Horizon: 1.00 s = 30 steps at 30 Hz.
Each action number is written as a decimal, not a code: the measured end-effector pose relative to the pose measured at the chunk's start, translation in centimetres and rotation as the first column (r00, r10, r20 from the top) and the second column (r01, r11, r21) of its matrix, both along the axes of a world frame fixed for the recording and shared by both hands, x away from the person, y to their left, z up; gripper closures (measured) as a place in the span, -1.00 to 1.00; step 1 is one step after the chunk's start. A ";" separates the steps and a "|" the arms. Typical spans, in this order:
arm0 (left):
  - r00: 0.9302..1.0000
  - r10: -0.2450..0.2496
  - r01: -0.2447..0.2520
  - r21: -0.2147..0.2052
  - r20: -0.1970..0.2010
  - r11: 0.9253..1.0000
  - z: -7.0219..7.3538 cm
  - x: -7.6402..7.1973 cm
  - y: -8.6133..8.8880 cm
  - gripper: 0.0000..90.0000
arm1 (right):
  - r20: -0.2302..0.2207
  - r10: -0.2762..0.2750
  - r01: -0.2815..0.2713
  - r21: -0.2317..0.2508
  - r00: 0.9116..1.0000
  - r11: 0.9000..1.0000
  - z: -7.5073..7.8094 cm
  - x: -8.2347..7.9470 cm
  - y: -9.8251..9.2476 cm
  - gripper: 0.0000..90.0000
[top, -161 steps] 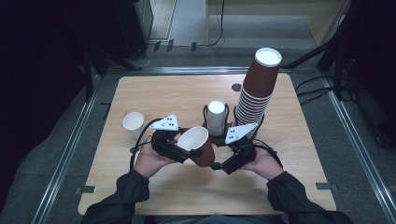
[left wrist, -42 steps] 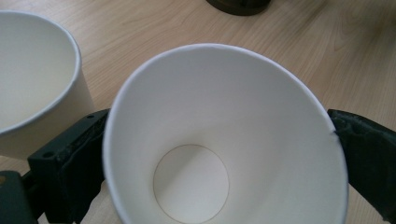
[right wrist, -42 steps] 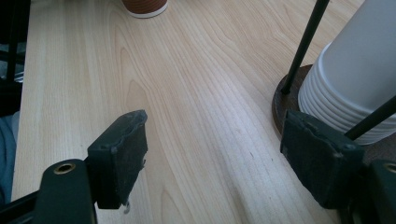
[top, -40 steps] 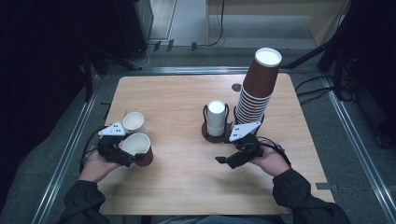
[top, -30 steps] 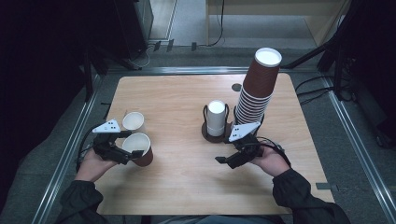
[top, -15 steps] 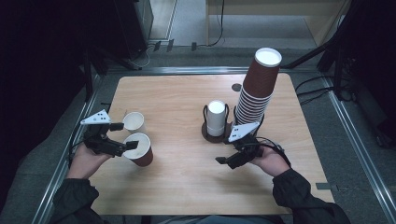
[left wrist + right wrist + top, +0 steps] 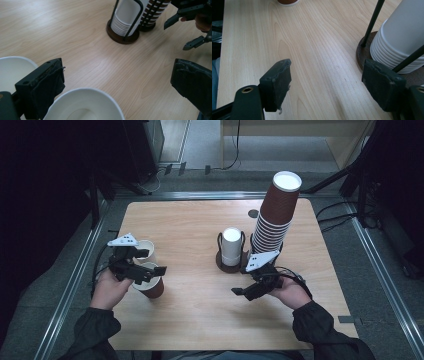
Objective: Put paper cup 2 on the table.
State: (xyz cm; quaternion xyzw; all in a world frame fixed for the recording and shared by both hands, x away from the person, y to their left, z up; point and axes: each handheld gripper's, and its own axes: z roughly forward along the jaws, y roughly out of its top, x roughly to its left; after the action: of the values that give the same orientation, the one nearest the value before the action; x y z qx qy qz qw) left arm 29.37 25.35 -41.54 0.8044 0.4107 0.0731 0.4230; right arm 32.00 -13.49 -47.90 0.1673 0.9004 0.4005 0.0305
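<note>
Left gripper (image 7: 115,82), jaws spread wide, hovers above upright brown cup (image 7: 150,287), mouth up.

1. The left gripper (image 7: 150,261) has travelled from the middle of the frame, where it met the right gripper, out to the left edge of the wooden table.
2. The brown paper cup with a white inside (image 7: 150,281), earlier carried between the two hands at centre, now stands on the table at lower left, just beside the small white paper cup (image 7: 145,250).
3. The left gripper's jaws, shut on the brown cup's rim a second ago, now stand open and raised above it.
</note>
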 end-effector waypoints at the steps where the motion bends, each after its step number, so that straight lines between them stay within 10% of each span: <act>1: 1.000 -0.011 0.011 -0.002 -0.010 1.000 -0.1 0.1 -0.4 -1.00 | 0.011 0.003 -0.003 0.000 1.000 1.000 0.0 0.0 -0.1 -0.48; 13: 0.999 -0.046 0.046 0.043 -0.002 0.998 -1.0 0.9 -4.5 -1.00 | 0.016 -0.012 0.012 0.008 1.000 1.000 0.3 -0.7 -0.8 -0.48; 30: 0.982 -0.186 0.186 0.104 -0.006 0.977 -2.2 2.0 -10.0 -1.00 | 0.009 -0.056 0.055 0.011 0.998 0.998 0.2 -1.7 -2.1 -0.49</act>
State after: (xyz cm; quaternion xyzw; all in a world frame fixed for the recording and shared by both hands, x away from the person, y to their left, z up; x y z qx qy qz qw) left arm 31.37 15.31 -43.78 0.8600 0.3285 0.0559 0.3864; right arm 30.30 -15.62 -47.74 0.1905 0.8931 0.4051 0.0450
